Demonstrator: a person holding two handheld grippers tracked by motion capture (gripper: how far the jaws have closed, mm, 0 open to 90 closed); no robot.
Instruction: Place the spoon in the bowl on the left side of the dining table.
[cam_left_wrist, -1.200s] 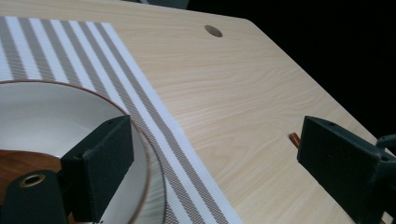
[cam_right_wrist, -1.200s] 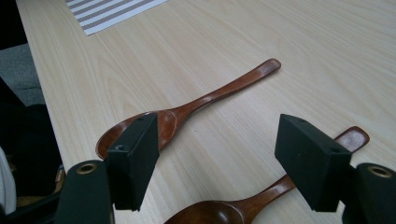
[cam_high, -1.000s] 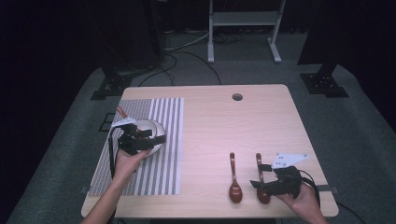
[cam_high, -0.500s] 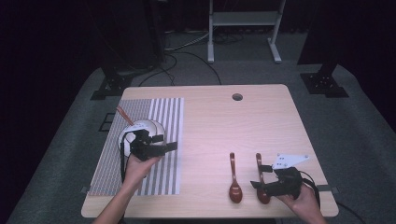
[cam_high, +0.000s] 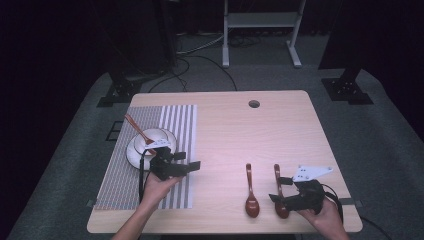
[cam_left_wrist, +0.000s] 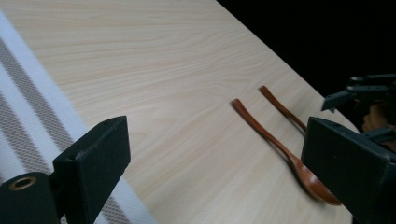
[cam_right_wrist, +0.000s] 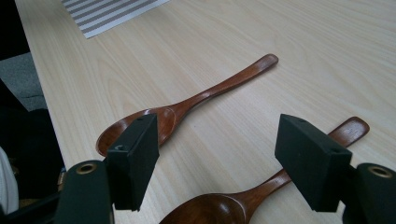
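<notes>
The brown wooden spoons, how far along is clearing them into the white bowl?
One brown wooden spoon already rests in the white bowl. The right claw is open over the right-hand spoon. The other spoon lies untouched; the left claw is open, empty.

Soft overhead light fell evenly on the counter (cam_high: 225, 135) against dark surroundings, shadows faint, near jaws slightly blurred.
</notes>
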